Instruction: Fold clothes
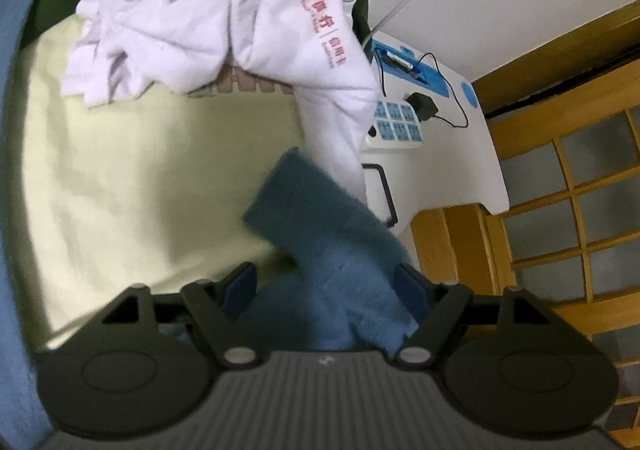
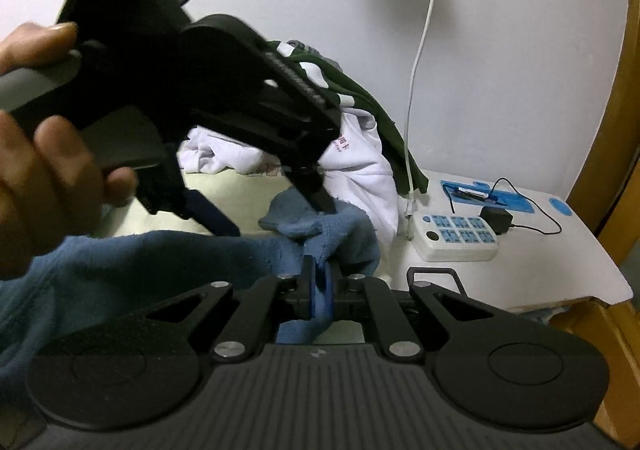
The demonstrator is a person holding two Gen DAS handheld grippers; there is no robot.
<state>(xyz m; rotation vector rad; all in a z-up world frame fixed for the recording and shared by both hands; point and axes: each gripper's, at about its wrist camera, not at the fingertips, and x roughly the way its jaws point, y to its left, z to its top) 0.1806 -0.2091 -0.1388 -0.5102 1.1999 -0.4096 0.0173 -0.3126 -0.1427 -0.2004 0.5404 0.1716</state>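
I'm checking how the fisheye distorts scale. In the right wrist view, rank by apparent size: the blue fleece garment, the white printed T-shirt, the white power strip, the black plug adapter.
1. Blue fleece garment, though nearest the camera
2. White printed T-shirt
3. White power strip
4. Black plug adapter

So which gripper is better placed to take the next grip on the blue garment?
Left, probably. The right gripper is already clamped on a fold of the blue garment, anchoring it. The left gripper has open jaws straddling the same cloth, so it likely only needs to close.
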